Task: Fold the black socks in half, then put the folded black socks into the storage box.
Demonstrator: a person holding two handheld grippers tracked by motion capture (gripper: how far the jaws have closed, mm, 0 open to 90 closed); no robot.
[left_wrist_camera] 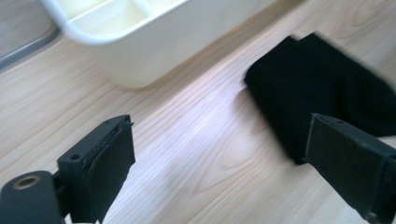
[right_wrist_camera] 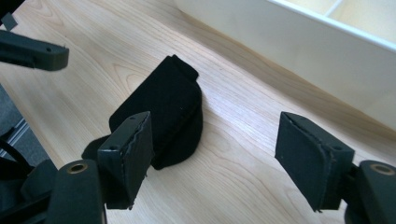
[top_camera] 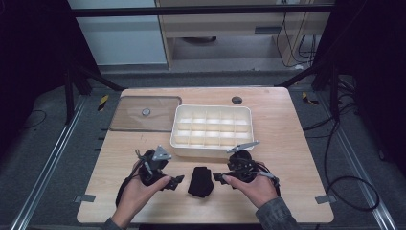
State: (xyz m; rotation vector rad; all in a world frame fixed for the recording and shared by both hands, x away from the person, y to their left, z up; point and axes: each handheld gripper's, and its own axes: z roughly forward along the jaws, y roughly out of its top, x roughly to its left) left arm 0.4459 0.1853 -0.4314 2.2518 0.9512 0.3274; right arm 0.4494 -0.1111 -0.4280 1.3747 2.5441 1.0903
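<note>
At lower centre of high view, folded black sock (top_camera: 200, 181) lies on table (top_camera: 287, 143), between left hand-held gripper (top_camera: 178, 180) and right hand-held gripper (top_camera: 216, 177); both wide, empty. We judge it soft, light; pinch folded edge.

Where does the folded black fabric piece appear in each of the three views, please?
High view: the folded black fabric piece lies on the wooden table near its front edge, lower centre of the picture.
Left gripper view: upper right, partly behind the right jaw.
Right gripper view: left of centre, just beyond the left jaw.
Shared landmark: the white compartmented plastic tray, behind the fabric in every view.
</note>
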